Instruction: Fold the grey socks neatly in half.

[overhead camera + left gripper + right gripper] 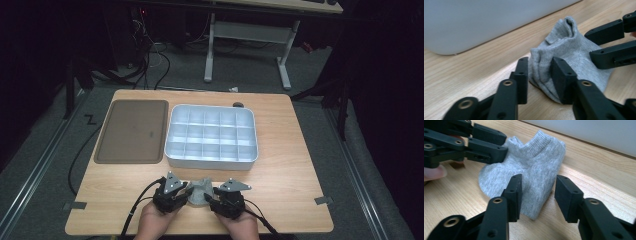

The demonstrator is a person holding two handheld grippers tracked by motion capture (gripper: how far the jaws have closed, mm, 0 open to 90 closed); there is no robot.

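sock (200,192), grey and bunched, is lying on the table (280,165) between both tongs; left gripper (539,75) is standing parted around its edge, right gripper (537,195) gaping beside it, neither squeezing.

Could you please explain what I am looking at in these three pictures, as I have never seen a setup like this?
A person sits at a wooden table and holds hand-held tongs in each hand: the left tongs and the right tongs. The high view looks down from above; the other two pictures come from cameras riding on each pair of tongs, looking along their black jaws. On the table lie a brown tray, a white compartment box and a small grey sock. Both tongs stand open around the sock's edges, one from each side; neither clamps it.
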